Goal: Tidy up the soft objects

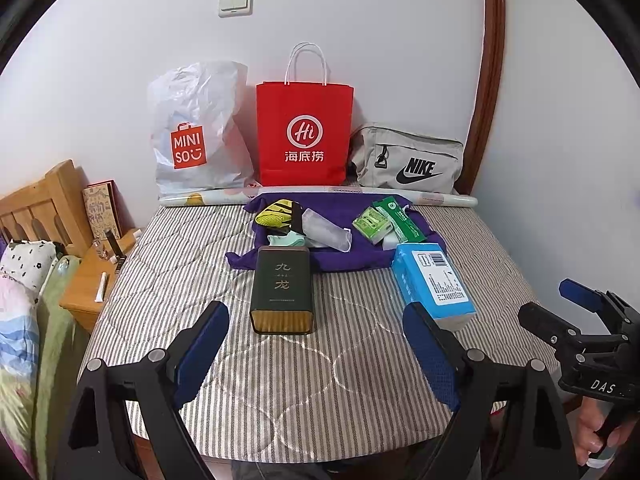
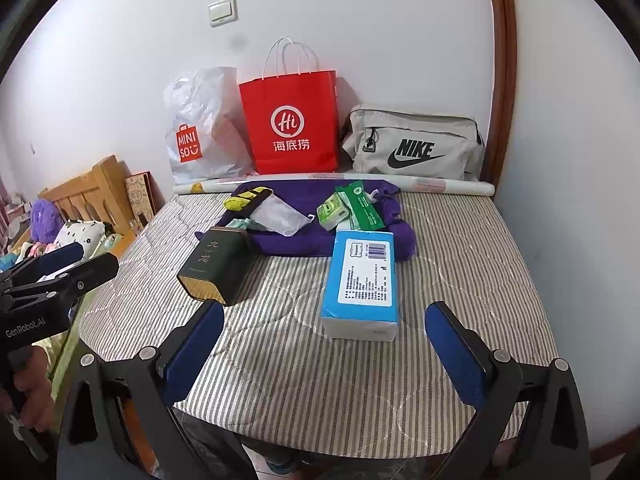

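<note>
A blue tissue pack (image 1: 434,284) (image 2: 362,282) and a dark green tin (image 1: 283,290) (image 2: 214,266) lie on the striped mattress (image 1: 200,280). Behind them a purple cloth (image 1: 352,258) (image 2: 320,240) holds a yellow item (image 1: 276,214), a clear pouch (image 1: 326,234) (image 2: 280,216) and green wipe packs (image 1: 384,220) (image 2: 352,206). My left gripper (image 1: 320,340) is open and empty, short of the tin. My right gripper (image 2: 328,344) is open and empty, just short of the tissue pack; it also shows in the left wrist view (image 1: 560,304).
Against the wall stand a white Miniso bag (image 1: 192,136), a red paper bag (image 1: 304,136) and a grey Nike bag (image 1: 408,160). A rolled paper tube (image 1: 440,200) lies in front of them. A wooden nightstand (image 1: 92,284) and bedding are at the left.
</note>
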`<state>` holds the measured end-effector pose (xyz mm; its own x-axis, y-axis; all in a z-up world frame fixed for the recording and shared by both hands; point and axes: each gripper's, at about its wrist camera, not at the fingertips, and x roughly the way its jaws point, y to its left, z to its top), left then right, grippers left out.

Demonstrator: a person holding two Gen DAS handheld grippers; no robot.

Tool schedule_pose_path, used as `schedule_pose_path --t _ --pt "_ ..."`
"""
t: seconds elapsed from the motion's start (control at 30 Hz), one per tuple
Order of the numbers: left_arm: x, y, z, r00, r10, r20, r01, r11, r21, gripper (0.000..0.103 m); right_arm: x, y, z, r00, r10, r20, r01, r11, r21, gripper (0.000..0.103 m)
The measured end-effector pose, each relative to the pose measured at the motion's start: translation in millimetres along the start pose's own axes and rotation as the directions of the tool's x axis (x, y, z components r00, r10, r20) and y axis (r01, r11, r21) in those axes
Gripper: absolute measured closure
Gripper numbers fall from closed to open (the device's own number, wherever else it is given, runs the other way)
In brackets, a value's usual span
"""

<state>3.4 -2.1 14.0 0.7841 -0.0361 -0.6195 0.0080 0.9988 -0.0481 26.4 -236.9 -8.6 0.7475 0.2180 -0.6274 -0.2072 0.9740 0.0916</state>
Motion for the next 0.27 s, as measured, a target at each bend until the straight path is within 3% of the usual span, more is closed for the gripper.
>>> schedule_pose_path --t 0.27 --pt "-0.4 -1.3 0.2 1.000 -0.002 0.012 0.002 1.000 0.006 0.015 0.6 -0.3 0.4 1.000 0.004 -0.002 -0.004 1.000 0.001 0.003"
